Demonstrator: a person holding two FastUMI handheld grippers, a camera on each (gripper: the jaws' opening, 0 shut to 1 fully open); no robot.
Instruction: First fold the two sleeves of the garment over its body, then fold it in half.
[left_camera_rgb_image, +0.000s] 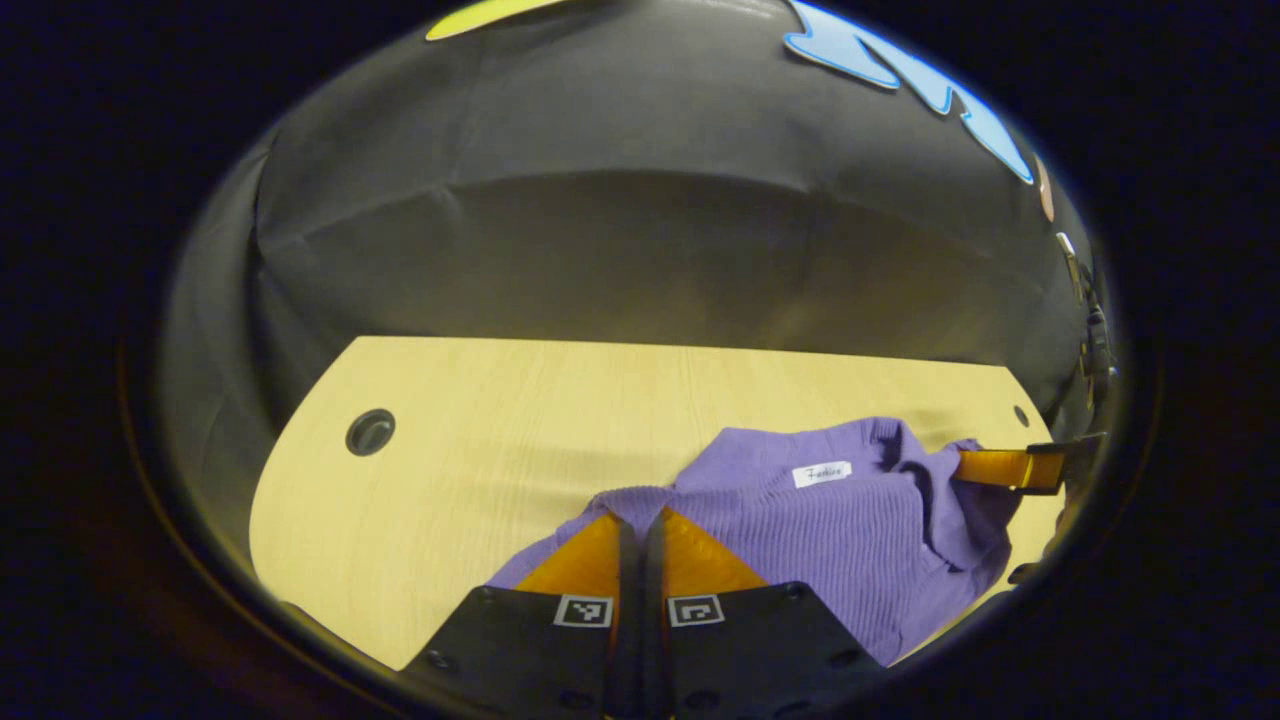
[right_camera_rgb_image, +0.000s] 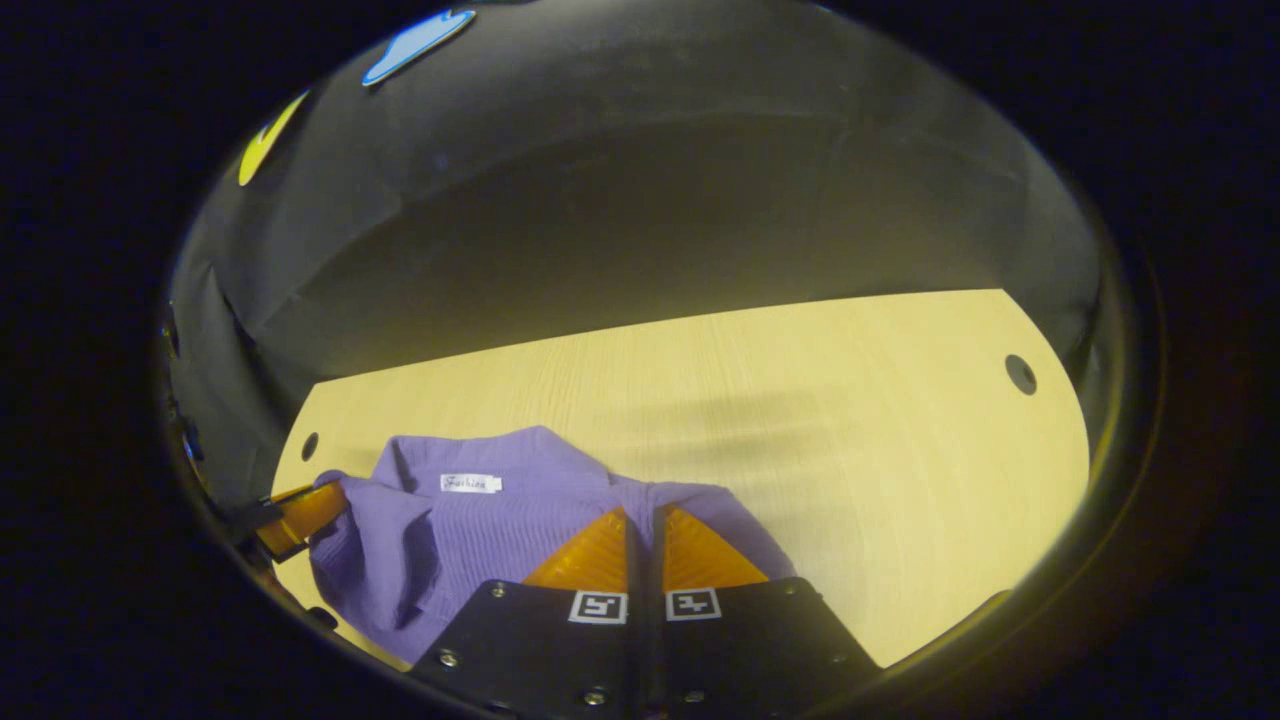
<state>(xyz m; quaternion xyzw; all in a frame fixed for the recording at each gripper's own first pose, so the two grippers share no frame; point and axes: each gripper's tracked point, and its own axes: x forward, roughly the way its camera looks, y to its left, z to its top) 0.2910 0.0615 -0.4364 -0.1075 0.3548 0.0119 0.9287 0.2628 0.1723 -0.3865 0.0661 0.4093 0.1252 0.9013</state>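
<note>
A purple knit garment (left_camera_rgb_image: 830, 520) with a white neck label lies bunched on the pale wooden table (left_camera_rgb_image: 500, 420). In the left gripper view my left gripper (left_camera_rgb_image: 640, 518) is shut, its tips pinching the garment's near edge. Farther right, my right gripper (left_camera_rgb_image: 965, 466) reaches in sideways and pinches a fold of the fabric. From the right gripper view, the garment (right_camera_rgb_image: 500, 520) spreads to the left of my right gripper (right_camera_rgb_image: 640, 512), which is shut on the cloth's edge. My left gripper (right_camera_rgb_image: 338, 498) holds the far left side. The sleeves are hidden in the folds.
The table (right_camera_rgb_image: 850, 420) has a round cable hole (left_camera_rgb_image: 370, 431) at its left end, another hole (right_camera_rgb_image: 1020, 374) at its right end, and a small hole (right_camera_rgb_image: 309, 446) near the garment. Black cloth walls stand close behind the table.
</note>
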